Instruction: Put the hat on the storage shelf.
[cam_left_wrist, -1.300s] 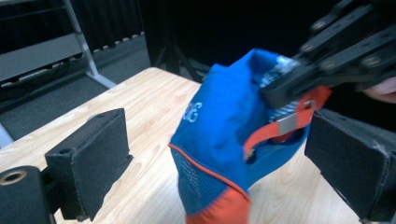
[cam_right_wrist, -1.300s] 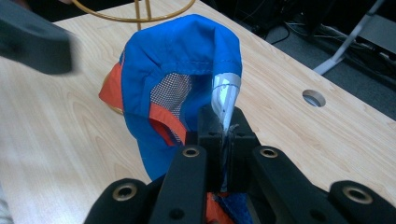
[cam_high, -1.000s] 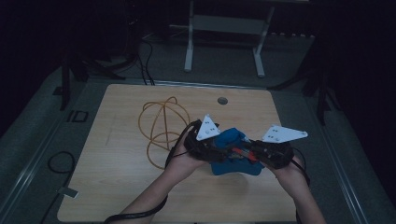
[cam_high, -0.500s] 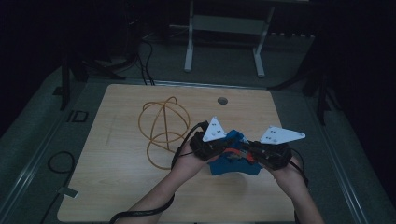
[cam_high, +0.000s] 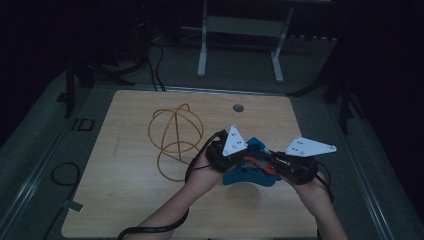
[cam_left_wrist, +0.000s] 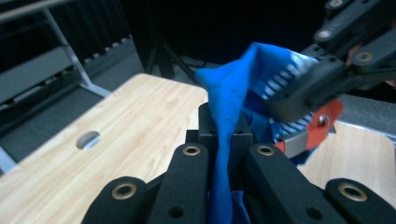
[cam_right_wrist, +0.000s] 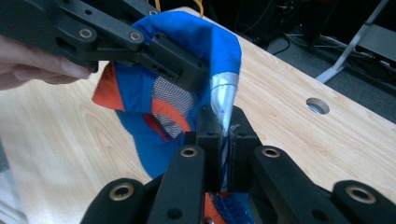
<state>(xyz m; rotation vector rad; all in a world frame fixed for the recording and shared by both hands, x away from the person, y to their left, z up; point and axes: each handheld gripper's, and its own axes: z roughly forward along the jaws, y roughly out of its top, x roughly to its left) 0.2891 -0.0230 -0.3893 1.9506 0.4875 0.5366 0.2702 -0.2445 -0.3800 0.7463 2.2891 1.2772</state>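
A crumpled blue fabric piece (cam_high: 250, 176) with orange trim, grey mesh and a silver strip is held between both grippers just above the wooden table (cam_high: 125, 190). My left gripper (cam_left_wrist: 225, 130) is shut on a fold of the blue fabric (cam_left_wrist: 233, 88). In that view the right gripper (cam_left_wrist: 299, 102) clamps the striped part. My right gripper (cam_right_wrist: 223, 128) is shut on the silver strip of the fabric (cam_right_wrist: 196, 37). The left gripper (cam_right_wrist: 187, 74) grips the fabric's top edge, a hand behind it. From above, the left gripper (cam_high: 235, 161) and right gripper (cam_high: 270, 162) face each other.
Loops of orange cord (cam_high: 172, 137) lie left of the hands. A round hole (cam_high: 238, 107) sits near the table's far edge. A metal stand (cam_high: 240, 30) is on the floor beyond. A black cable (cam_high: 150, 230) trails off the front edge.
The left gripper has edged slightly to the right, closer to the right gripper, with the blue fabric between them. The right hand has stayed in place.
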